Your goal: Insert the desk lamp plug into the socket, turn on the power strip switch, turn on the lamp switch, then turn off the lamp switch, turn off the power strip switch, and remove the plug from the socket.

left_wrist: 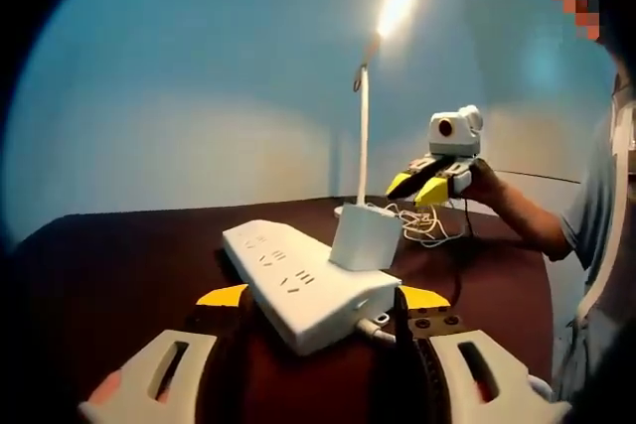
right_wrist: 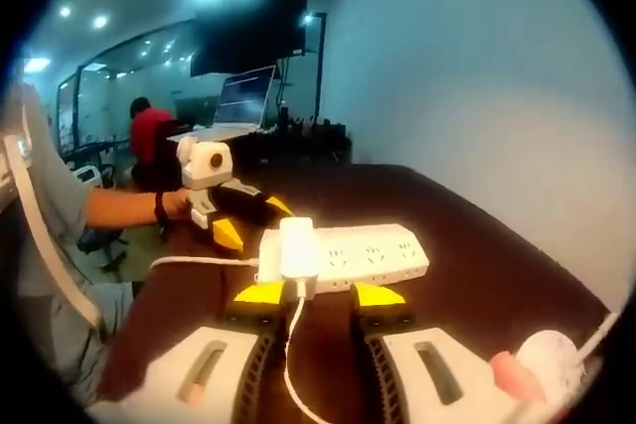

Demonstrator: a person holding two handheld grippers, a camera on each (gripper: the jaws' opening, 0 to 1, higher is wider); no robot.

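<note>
Clearly lit, the desk lamp stands at 12 o'clock behind the power strip. Left tongs gape around its end; right tongs gape empty at the plug.

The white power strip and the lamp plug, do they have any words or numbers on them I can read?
No readable text.
Power strip: only socket holes show, no words or numbers legible.
Plug adapter: plain white, no print visible.
Laptop screen in the right gripper view: lit, but too small and blurred to read.
</note>
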